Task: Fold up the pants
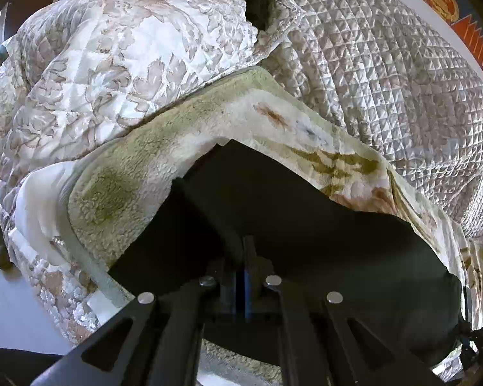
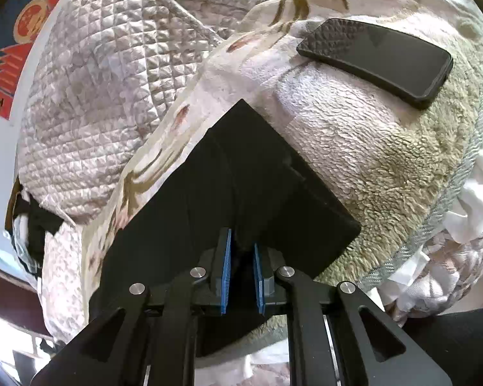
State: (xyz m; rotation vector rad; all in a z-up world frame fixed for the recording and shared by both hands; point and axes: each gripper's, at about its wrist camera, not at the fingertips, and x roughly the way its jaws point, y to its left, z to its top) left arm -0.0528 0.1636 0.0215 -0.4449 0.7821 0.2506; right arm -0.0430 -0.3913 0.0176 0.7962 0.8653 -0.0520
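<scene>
Black pants (image 2: 241, 186) lie spread on a fleece blanket (image 2: 386, 167) over the bed, both ends pinched for a fold. The left gripper (image 1: 241, 257) is clamped on a raised ridge of the cloth; the right gripper (image 2: 241, 251) has its blue pads (image 2: 226, 276) slightly apart with dark fabric bunched between. A phone (image 2: 376, 61) rests near the blanket's far edge, beside quilted covers (image 1: 386, 80).

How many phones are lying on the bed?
1. A black phone lies screen up on the fluffy blanket, beyond the folded black pants, seen in the right wrist view. Others could be hidden under the bedding.
</scene>
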